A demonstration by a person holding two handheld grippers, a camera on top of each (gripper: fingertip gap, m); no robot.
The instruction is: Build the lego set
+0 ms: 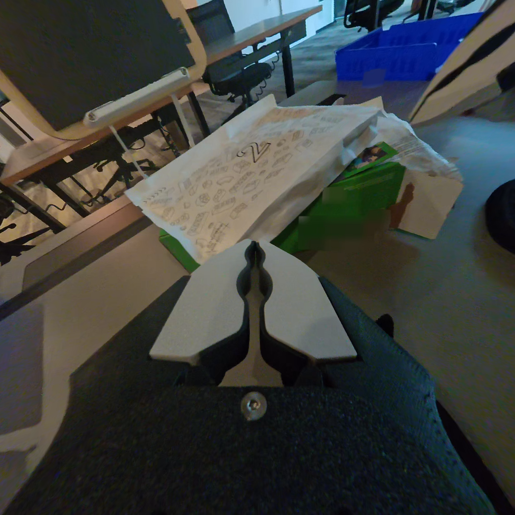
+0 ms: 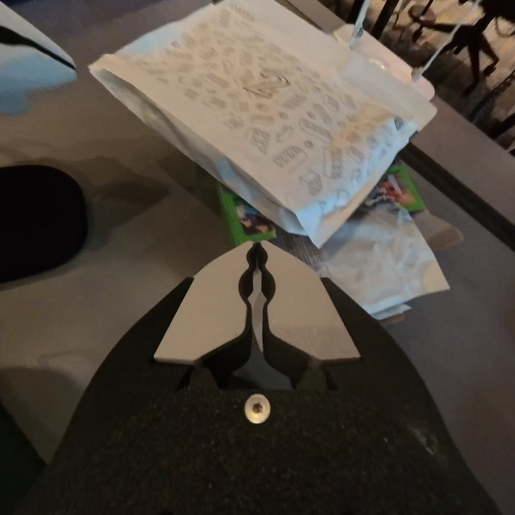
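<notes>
A white paper bag (image 1: pixel 250 172) printed with brick drawings lies tilted over an open green box (image 1: pixel 362 200) on the grey table (image 1: pixel 97 278). My left gripper (image 1: pixel 255 243) is shut, and its fingertips pinch the bag's near edge. In the right wrist view the same bag (image 2: pixel 264 106) overhangs the green box (image 2: pixel 250 223). My right gripper (image 2: pixel 257 244) is shut, with nothing visible between its pads. Its tips sit just in front of the box's near corner. I cannot tell whether they touch it.
A crumpled opened bag (image 2: pixel 384 264) lies beside the box. A black round object (image 2: pixel 39 220) and a pale shell with a black stripe (image 1: pixel 459 72) stand on the table. Blue bins (image 1: pixel 390 55), desks and chairs are beyond the table edge. There is about 20 centimetres between the tips of the two grippers.
</notes>
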